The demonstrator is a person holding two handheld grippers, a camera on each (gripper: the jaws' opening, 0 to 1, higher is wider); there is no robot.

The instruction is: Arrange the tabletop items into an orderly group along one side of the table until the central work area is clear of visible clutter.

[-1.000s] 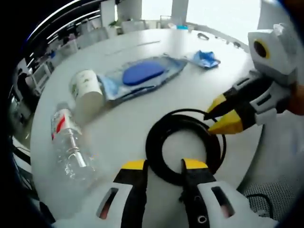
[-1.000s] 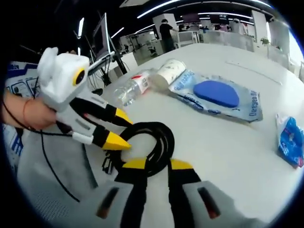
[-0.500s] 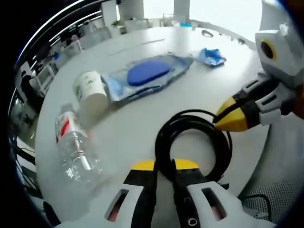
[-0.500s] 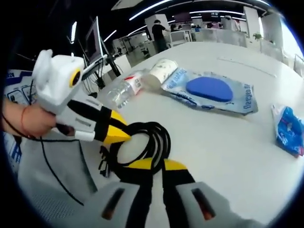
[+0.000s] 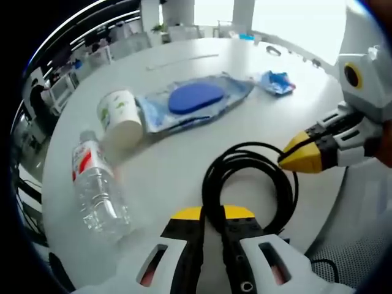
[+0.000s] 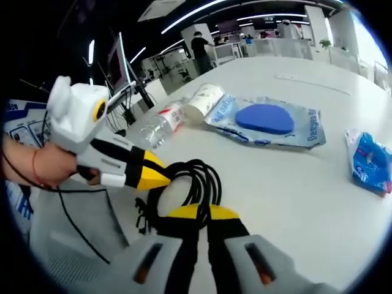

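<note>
Now both grippers (image 5: 212,213) (image 6: 204,212) clamped on black cable (image 5: 245,160), previously open.

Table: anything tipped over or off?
Yes. The paper cup and water bottle both lie on their sides near the table's edge. The black cable coil is clamped at opposite sides by the left gripper and right gripper. No spill shows.

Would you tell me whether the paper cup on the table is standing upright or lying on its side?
On its side. The paper cup lies on the table with its round end facing the left gripper view, beside the plastic bottle, which also lies flat.
</note>
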